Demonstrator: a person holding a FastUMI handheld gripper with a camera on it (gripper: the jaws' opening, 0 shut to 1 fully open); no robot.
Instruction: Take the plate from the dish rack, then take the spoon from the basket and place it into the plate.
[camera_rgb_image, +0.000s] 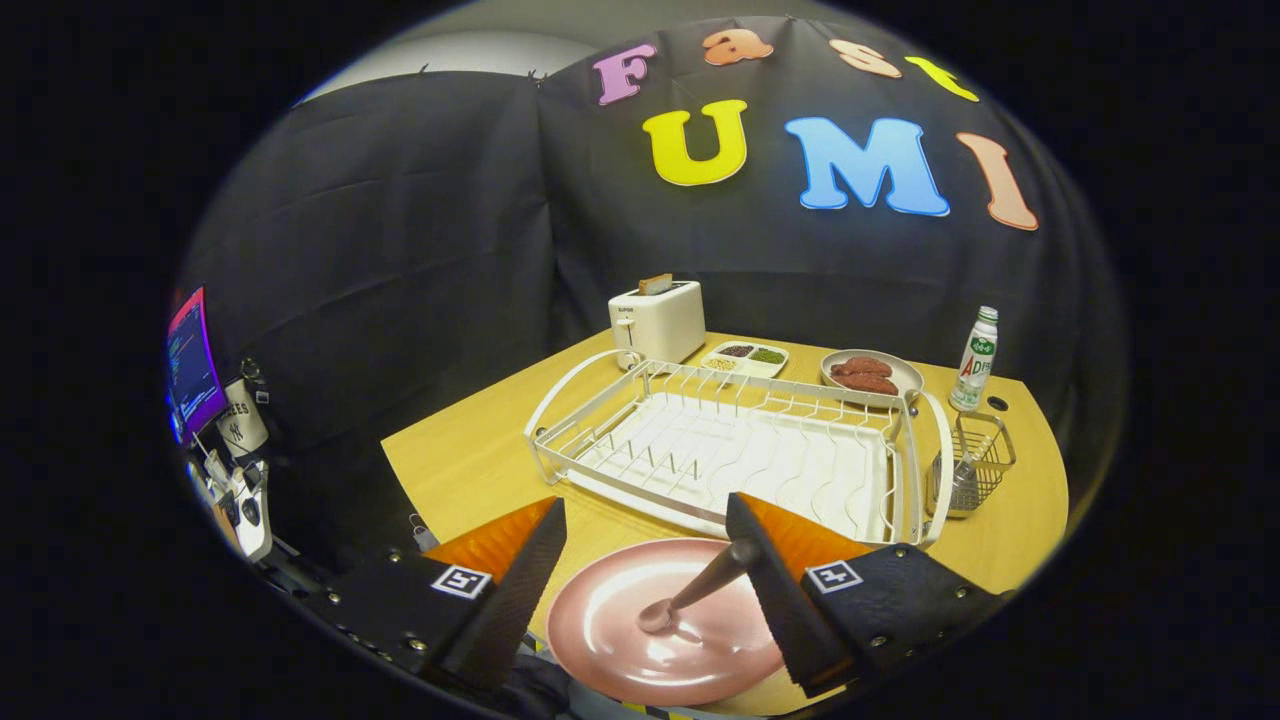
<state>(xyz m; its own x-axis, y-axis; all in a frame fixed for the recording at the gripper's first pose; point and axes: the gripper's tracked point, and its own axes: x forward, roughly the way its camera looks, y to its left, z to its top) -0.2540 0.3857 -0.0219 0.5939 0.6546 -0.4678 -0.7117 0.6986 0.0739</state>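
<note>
The gripper stands with its fingers wide apart above the pink plate, which lies flat on the wooden table just below and between them. The spoon lies in the plate with its bowl down on the plate's floor and its handle slanting up to the inner face of the right finger; it appears to lean on that finger and only one finger touches it, so nothing is clamped. By the look of it the placing is at its last beat: the plate is out of the dish rack and the spoon is in the plate.

To finish well, the gripper should draw away from the handle slowly, so that the handle settles onto the plate's rim without flicking the bowl out. Lifting straight up and back toward the person looks the safest line, since a sideways sweep of the right finger could drag the handle along.

Room is tight ahead: the rack's near edge sits just beyond the fingertips, touching or nearly touching the plate's far rim. The wire basket stands beyond the right finger, beside the rack's end. The plate lies close to the table's near edge, so no push should come toward the person. Left of the plate the table is open.
</note>
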